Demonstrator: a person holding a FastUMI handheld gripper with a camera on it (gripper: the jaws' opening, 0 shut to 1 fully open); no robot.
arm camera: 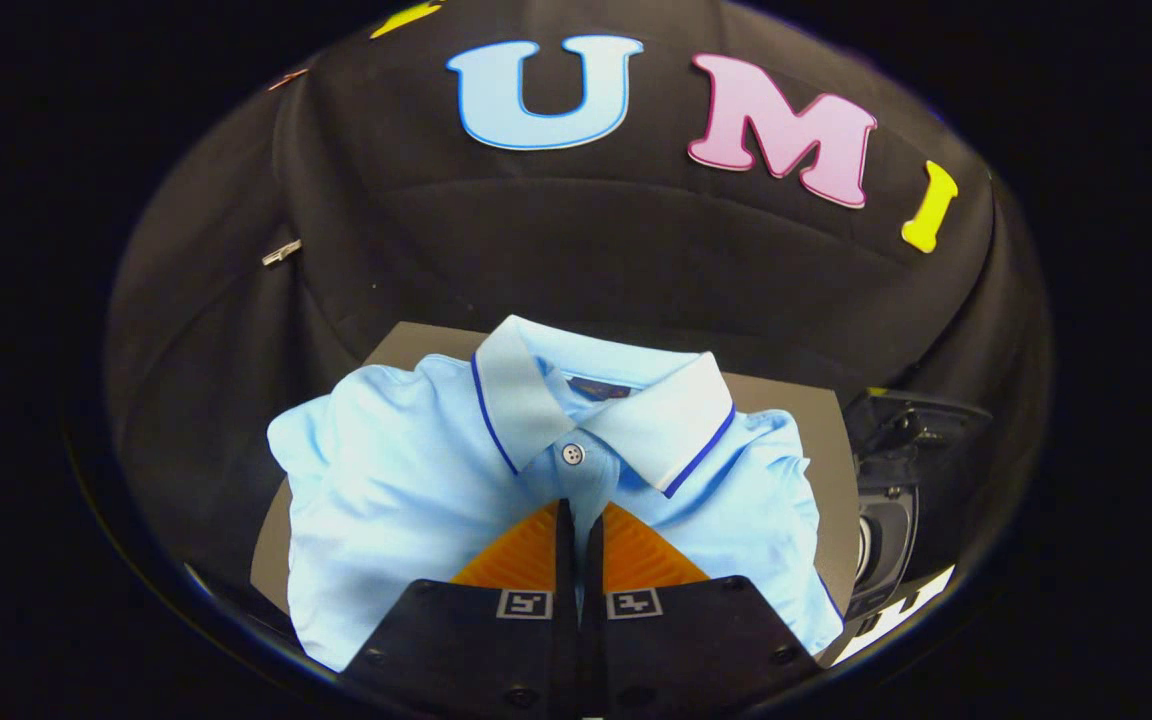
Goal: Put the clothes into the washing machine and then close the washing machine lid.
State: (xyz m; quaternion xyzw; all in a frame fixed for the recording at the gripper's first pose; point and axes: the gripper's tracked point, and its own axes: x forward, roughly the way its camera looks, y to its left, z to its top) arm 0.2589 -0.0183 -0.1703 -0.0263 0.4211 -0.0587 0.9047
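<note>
Black cloth forms the booth's wall behind a grey counter [816, 430] on which the scene is set. Gripper [578, 520]: its two fingers are drawn almost together, with only a narrow slit left between them, and a thin fold of fabric from the shirt's placket appears to sit in that slit; whether both fingers actually press on it cannot be told. Folded light-blue polo shirt [386, 480]: lies flat on the counter directly under and ahead of the fingers, its front facing up. Collar [536, 390]: paler than the body, edged with a dark blue line, spread open just beyond the fingertips, with a dark label inside the neck. White button [572, 454]: fastened at the base of the collar, just ahead of the fingertips. Dark machine [891, 500]: stands beside the counter, to the right of the shirt, apart from the fingers; its details are too dim to make out. Small metal clip [281, 252]: pinned on the cloth wall, well beyond the shirt.
</note>
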